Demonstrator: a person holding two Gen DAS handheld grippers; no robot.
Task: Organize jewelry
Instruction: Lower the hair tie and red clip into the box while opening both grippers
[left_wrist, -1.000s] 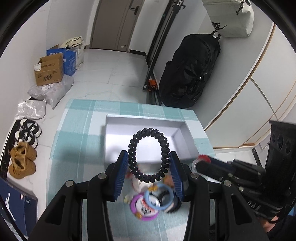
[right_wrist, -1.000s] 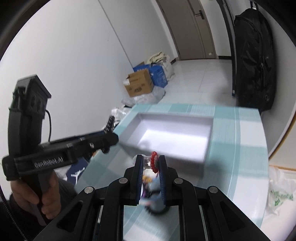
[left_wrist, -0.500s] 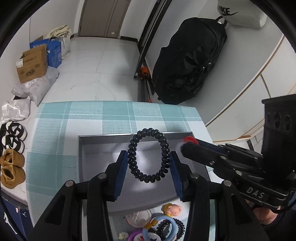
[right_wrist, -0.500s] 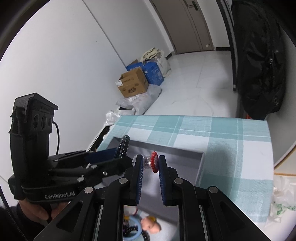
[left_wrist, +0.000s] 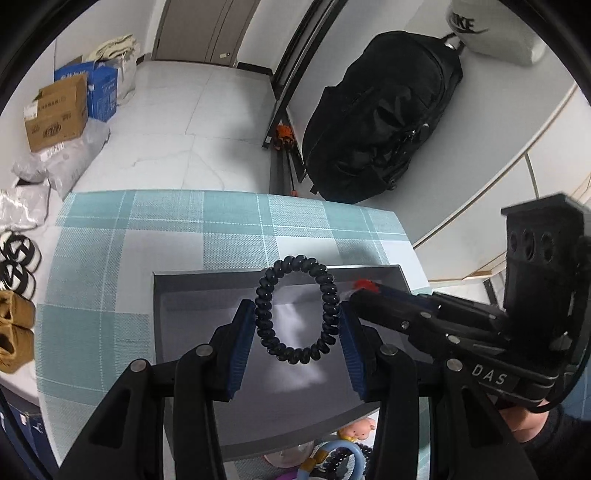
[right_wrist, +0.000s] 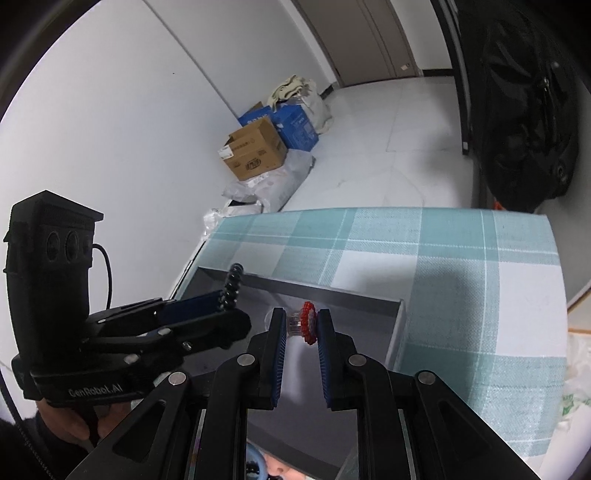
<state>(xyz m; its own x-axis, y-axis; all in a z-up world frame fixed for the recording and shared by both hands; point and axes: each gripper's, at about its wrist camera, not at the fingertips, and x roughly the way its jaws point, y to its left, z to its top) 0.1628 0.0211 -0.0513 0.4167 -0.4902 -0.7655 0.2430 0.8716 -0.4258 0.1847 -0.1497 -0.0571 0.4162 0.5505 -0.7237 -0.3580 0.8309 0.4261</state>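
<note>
Jewelry pieces (left_wrist: 332, 456) lie in a small heap at the bottom edge of the left wrist frame, on the worktop just in front of the near wall of the gray tray (left_wrist: 192, 369); among them a light blue ring and a pink doll-like charm show, the rest is hidden by the fingers.

Just above, at lower centre, the left gripper (left_wrist: 297, 323) is spread fairly wide, its blue pads pressing on both sides of a black spiral hair tie (left_wrist: 297, 349) that hangs as an upright oval above the tray's floor. From the right of that frame the right gripper (left_wrist: 360, 290) reaches in over the tray's right part, its tips close beside the hair tie.

In the right wrist frame the right gripper (right_wrist: 302, 325) is nearly closed, clamped on a small clear piece with a red ruffled rim (right_wrist: 307, 326), held over the tray (right_wrist: 332, 293) near its far right corner. The left gripper (right_wrist: 218, 304) enters from the lower left of that frame.

Beyond the tray the worktop (left_wrist: 166, 229) with its teal-and-white checked cloth runs toward the upper half of the frame. Past it on the white floor stand a black backpack (left_wrist: 380, 122) at upper right and cardboard boxes (left_wrist: 55, 110) at upper left.
</note>
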